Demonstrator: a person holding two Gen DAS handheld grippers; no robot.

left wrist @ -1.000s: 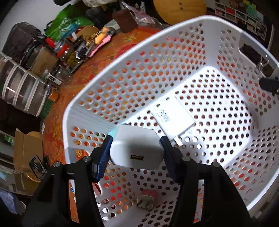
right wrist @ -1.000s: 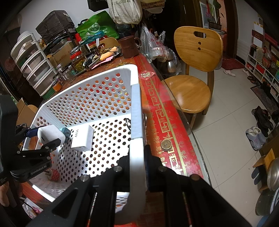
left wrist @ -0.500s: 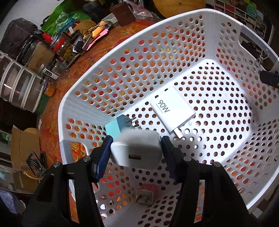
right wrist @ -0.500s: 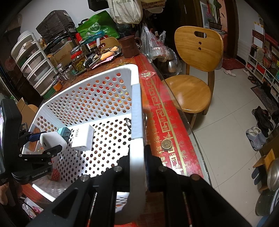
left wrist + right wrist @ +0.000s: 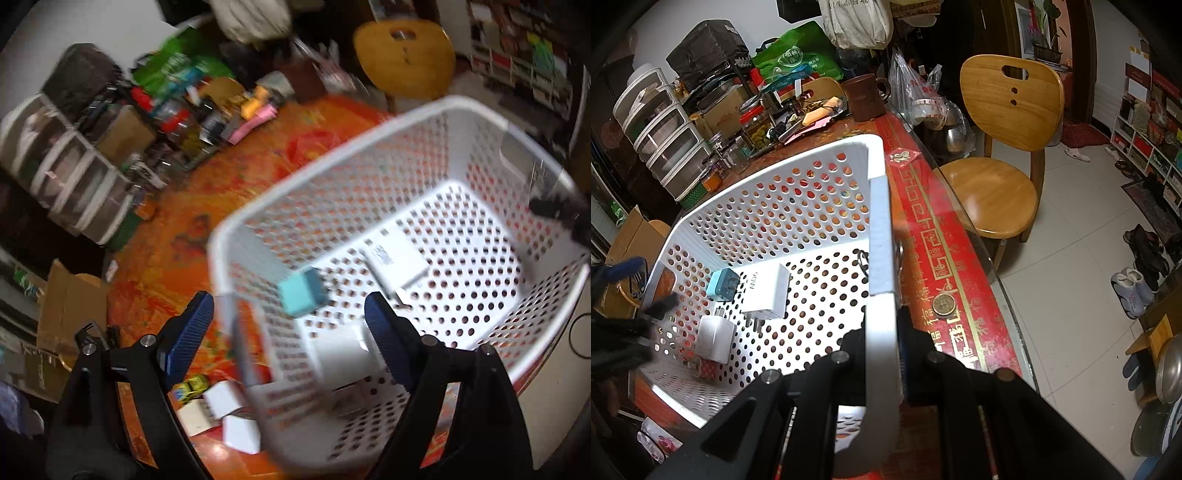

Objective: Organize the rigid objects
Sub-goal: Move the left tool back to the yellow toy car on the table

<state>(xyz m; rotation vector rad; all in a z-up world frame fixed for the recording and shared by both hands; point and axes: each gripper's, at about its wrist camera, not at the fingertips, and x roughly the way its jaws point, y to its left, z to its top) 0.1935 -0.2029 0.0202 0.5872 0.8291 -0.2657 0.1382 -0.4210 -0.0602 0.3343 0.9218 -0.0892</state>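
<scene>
1. The white charger (image 5: 714, 338) lies on the perforated floor of the white basket (image 5: 768, 173), in the lower left of the right wrist view, beside a teal adapter (image 5: 723, 282), a flat 90W power brick (image 5: 767, 291) and a small red-and-white plug (image 5: 705, 367).
2. More white chargers (image 5: 225, 398) and a small yellow toy car (image 5: 192, 384) sit on the orange tablecloth (image 5: 177, 229) outside the basket, at the lower left of the left wrist view.
3. We judge the main risk is a tipped basket: the right gripper (image 5: 882, 354) is clamped on the basket's near wall, so a careless pull could spill the contents.
4. Our left gripper (image 5: 288, 325) has its blue pads (image 5: 186, 332) spread wide and empty, straddling the basket's corner rim; the view is motion-blurred, so a swing could clip that rim.
</scene>
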